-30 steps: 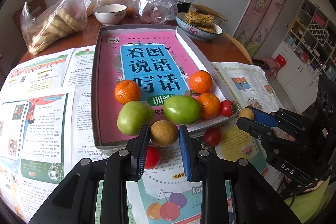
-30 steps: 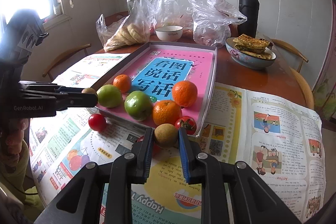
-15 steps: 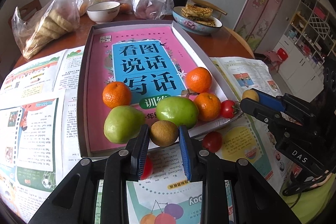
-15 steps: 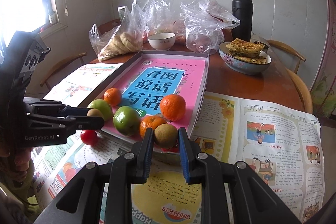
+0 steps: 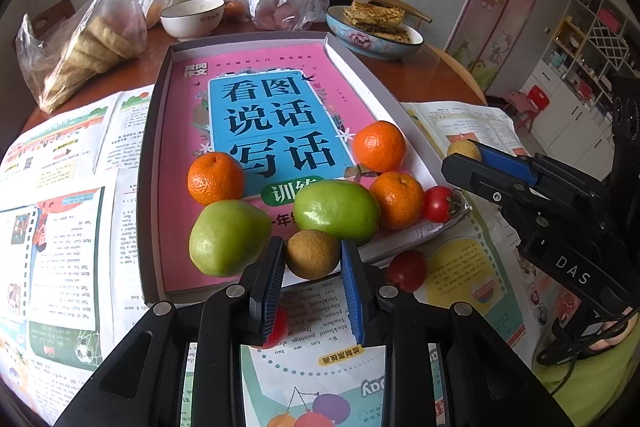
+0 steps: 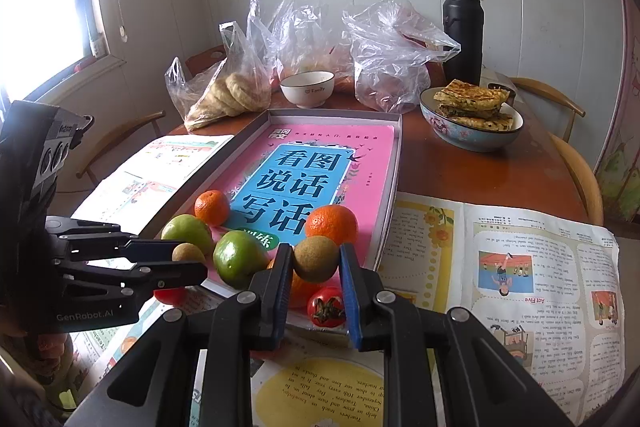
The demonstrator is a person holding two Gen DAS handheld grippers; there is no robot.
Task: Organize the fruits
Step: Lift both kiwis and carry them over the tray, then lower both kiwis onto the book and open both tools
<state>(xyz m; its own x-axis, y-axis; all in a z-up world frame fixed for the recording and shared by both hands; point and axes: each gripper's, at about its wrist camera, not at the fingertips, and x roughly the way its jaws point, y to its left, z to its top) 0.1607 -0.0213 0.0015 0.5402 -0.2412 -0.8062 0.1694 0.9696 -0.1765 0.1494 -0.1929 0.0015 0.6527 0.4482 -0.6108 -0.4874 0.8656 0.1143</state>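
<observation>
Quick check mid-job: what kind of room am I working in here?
Most likely a home dining area: a round wooden table with a bowl of flatbreads, bagged food and a thermos, wooden chairs around it and household shelving behind.

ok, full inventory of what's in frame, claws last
tray: 1, grey, mid table, pink book inside
oranges: 3, orange, in tray
green fruits: 2, green, tray's near end
cherry tomatoes: 1 red in tray corner, at least 2 on papers
brown fruits: 2, brown, one in each claw
papers: several, printed, around tray
white bowl: 1, behind tray
flatbread bowl: 1, blue patterned, far right
plastic bags: about 3, clear, table's far side
flask: 1, black, far right
left claw: black, blue pads, shut on brown fruit
right claw: same, shut on brown fruit
</observation>
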